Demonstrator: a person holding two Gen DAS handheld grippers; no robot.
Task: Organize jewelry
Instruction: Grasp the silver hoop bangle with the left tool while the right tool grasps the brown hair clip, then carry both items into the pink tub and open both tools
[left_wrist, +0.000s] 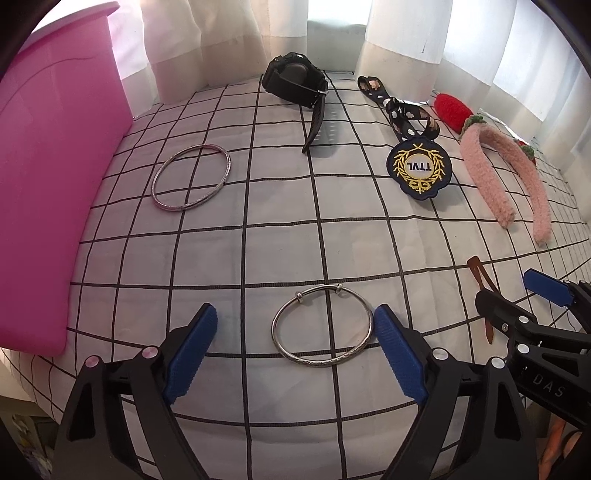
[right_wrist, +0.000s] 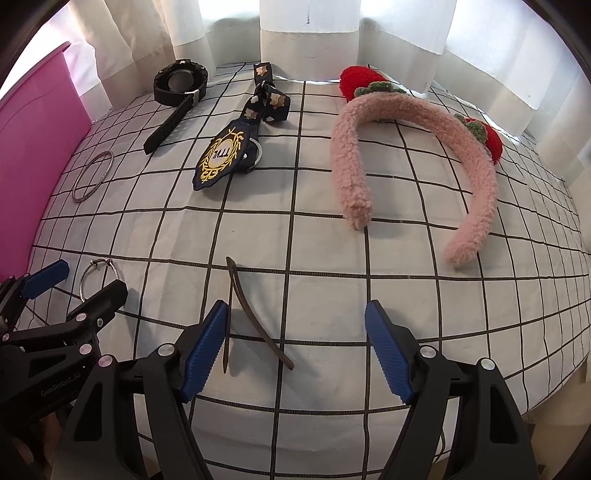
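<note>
A silver bangle (left_wrist: 317, 363) lies flat on the checked cloth between the fingers of my left gripper (left_wrist: 295, 317), which is open. The right pad stands close beside the bangle's rim and the left pad is well apart from it. My right gripper (right_wrist: 297, 310) is open too, over a brown two-pronged hair fork (right_wrist: 255, 317) that lies near its left pad. Each gripper shows in the other's view: the right gripper (left_wrist: 517, 291) over the fork (left_wrist: 480, 280), the left gripper (right_wrist: 79, 282) around the bangle (right_wrist: 116, 273). A second bangle (left_wrist: 173, 209) lies further back on the left.
A pink box (left_wrist: 55, 184) stands along the left edge. At the back lie a black watch (left_wrist: 295, 79), a navy badge on a patterned strap (left_wrist: 419, 168) and a fluffy pink headband (right_wrist: 480, 177) with red knitted berries. White curtains hang behind the checked cloth (right_wrist: 332, 258).
</note>
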